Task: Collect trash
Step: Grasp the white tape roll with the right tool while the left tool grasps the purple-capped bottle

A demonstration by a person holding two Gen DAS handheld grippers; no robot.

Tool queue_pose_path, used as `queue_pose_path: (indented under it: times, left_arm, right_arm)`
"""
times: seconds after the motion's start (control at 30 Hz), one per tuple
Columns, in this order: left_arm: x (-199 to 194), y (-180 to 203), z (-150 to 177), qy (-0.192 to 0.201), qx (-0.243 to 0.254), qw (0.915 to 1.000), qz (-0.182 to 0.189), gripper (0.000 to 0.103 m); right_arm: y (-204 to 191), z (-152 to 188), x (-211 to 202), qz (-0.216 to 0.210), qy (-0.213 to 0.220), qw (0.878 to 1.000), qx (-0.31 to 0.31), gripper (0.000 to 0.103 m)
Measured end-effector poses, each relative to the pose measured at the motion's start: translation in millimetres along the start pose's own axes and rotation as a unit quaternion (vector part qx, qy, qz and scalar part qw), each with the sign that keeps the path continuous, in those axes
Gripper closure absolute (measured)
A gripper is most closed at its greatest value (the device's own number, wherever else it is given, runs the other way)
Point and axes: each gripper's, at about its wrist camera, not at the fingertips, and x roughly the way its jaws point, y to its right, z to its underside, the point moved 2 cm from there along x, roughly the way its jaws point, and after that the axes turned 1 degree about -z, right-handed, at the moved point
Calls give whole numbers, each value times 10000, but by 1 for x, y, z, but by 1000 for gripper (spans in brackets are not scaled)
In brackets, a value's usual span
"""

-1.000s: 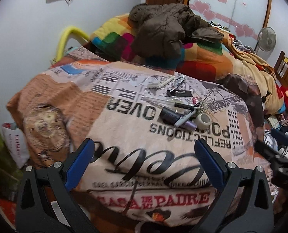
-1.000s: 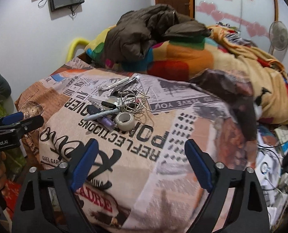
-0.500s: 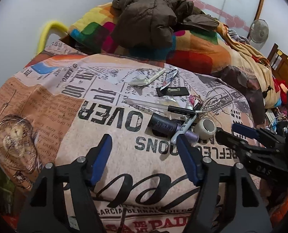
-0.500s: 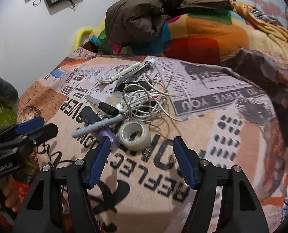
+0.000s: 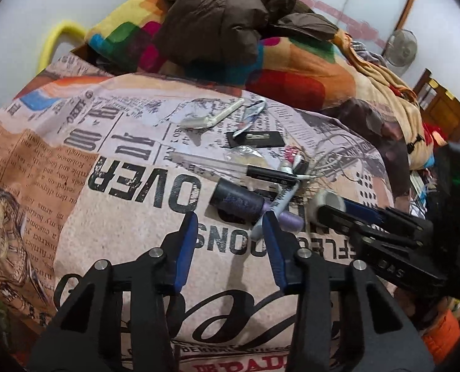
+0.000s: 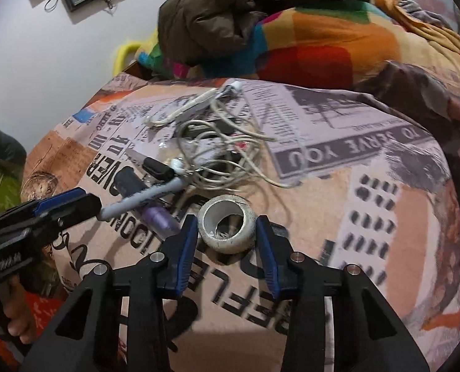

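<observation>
A bed covered by a newspaper-print blanket (image 5: 112, 223) fills both views, with a small heap of clutter near its middle. The right gripper (image 6: 227, 232) reaches over a nearly used-up tape roll (image 6: 227, 228) lying on its side; its blue jaws have just been closing and now sit on either side of the roll, very close, though whether they press on it cannot be told. The left gripper (image 5: 230, 232), also just closing, stands partly open with nothing held, its tips just short of a dark purple-ended tube (image 5: 242, 203) and a grey marker pen (image 5: 276, 203) lying across it. Behind these lie a tangle of white cable (image 6: 223, 152), a black pen (image 5: 272, 175), a black flat card (image 5: 256, 139) and a white razor (image 5: 211, 117). A brown jacket (image 5: 223, 21) on a multicoloured quilt (image 5: 295, 77) rises beyond. Bare blanket lies open near the grippers. Readable print includes "OVER", "TO SERVE YOU" and "REFLECTIONS".
</observation>
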Motion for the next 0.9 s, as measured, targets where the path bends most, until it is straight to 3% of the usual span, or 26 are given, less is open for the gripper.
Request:
queue_pose_path:
  times: [0.2,0.43,0.57,0.73,0.8,0.9]
  left_arm:
    - [9,-10,-12,-18,-172,9996,-206,60]
    - [24,0,-38,-194,-370,9990,181,60]
    - [25,22,-44,-196,-233,9990,339,60]
    - [41,48,-41,-276,182,9990,-303,59]
    - [44,52,-38,-180,172,9984,-504,52]
    - [43,52,-31,-72,202,9981,-581,47]
  right_arm:
    - [9,11,-16,43,61,9998,168,68]
    - [14,18,-21,24,91,9997,233,68]
    - [18,18,-22,-18,112,9995,289,68]
    - [21,21,-27,-73,169,9992,341,68]
    - [21,21,-27,-34,186,9993,309,68]
    - [22,23,-29,-41,208,9993,311,68]
